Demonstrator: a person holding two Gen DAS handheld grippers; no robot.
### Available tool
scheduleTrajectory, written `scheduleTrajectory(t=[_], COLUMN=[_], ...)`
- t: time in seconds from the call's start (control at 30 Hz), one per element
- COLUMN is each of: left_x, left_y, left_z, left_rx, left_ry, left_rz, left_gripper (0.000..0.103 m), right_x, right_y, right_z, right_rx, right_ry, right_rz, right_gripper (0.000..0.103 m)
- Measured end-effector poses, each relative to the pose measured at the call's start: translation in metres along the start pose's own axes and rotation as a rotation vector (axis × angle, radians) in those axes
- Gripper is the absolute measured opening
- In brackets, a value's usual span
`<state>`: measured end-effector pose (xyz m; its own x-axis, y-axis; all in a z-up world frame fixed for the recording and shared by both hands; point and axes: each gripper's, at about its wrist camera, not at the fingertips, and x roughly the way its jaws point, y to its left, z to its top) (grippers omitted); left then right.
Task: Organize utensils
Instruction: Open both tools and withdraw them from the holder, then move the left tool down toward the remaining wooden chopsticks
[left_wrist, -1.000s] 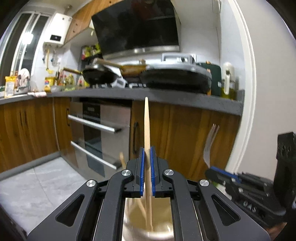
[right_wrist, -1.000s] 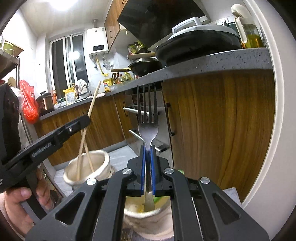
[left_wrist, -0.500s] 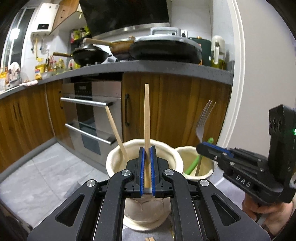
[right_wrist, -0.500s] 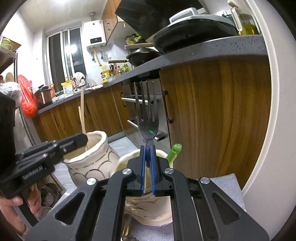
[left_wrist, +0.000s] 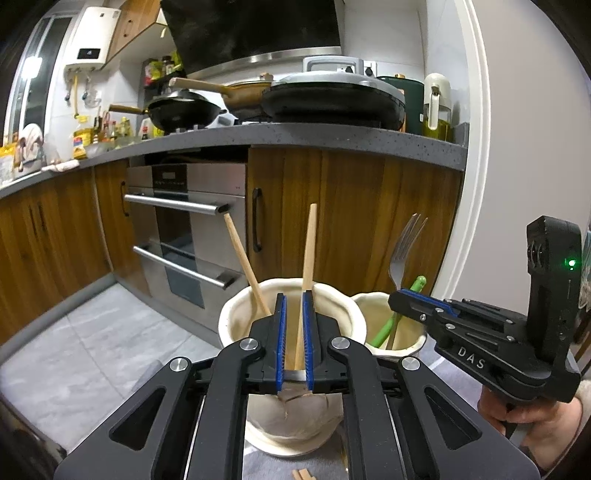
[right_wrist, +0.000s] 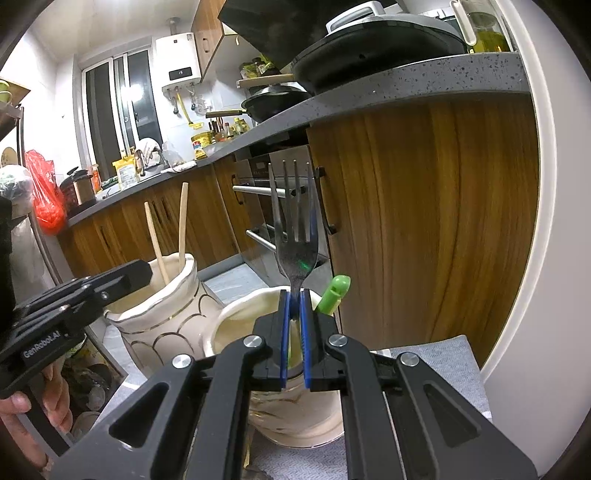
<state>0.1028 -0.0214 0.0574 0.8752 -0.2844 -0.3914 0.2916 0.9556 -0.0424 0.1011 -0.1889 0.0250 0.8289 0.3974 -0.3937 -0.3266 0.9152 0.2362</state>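
The large cream ceramic vase has a wavy rim and thin gold lines. Two thin wooden chopsticks stand inside it: the straight chopstick and the leaning chopstick. The left gripper is opening; the straight chopstick stands between its blue ribbed pads, loose, touching only the right one. Just right of this vase is the smaller cream vase, holding a steel fork and a green plastic handle. The right gripper is also opening, the fork's neck between its pads. Both vases stand on a grey textured cloth.
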Motion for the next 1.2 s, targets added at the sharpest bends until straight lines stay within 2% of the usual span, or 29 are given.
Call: scheduleTrajectory(t=[0.07,0.13,0.23,0.33,0.4,0.47,0.53,0.57,0.7,0.93,1.2], left_x=[-0.005,-0.014,-0.027,-0.041,-0.051,-0.060,-0.069,-0.072,-0.083,-0.090,-0.082], left_y=[0.000,0.002,0.004,0.008,0.011,0.013,0.016,0.018,0.023,0.025,0.019], left_z=[0.002,0.003,0.004,0.004,0.004,0.002,-0.002,-0.004,-0.016,-0.047,-0.096], left_rx=[-0.002,-0.009,-0.016,-0.026,-0.027,-0.027,-0.035,-0.039,-0.050,-0.027,-0.037], left_ry=[-0.011,-0.031,-0.054,-0.073,-0.078,-0.073,-0.071,-0.066,-0.010,0.094,0.246], left_rz=[0.005,0.014,0.029,0.051,0.072,0.098,0.111,0.114,0.133,0.173,0.170], left_gripper=[0.022,0.049,0.062,0.074,0.080,0.084,0.092,0.093,0.095,0.096,0.096], right_x=[-0.004,-0.006,-0.013,-0.027,-0.037,-0.048,-0.059,-0.062,-0.077,-0.084,-0.079], right_y=[0.001,0.002,0.004,0.005,0.005,0.006,0.005,0.006,0.005,0.002,0.010], right_z=[0.002,0.003,0.004,0.005,0.004,0.001,-0.003,-0.005,-0.022,-0.056,-0.089], right_rx=[0.003,0.002,0.001,0.001,-0.010,-0.025,-0.040,-0.047,-0.079,-0.065,-0.088], right_ry=[-0.002,-0.008,-0.015,-0.024,-0.025,-0.015,-0.003,0.003,0.073,0.204,0.313], right_rz=[0.006,0.005,0.007,0.007,0.003,-0.001,-0.002,-0.005,-0.015,-0.037,-0.042], right_gripper=[0.015,0.023,0.026,0.042,0.049,0.066,0.077,0.086,0.097,0.098,0.098])
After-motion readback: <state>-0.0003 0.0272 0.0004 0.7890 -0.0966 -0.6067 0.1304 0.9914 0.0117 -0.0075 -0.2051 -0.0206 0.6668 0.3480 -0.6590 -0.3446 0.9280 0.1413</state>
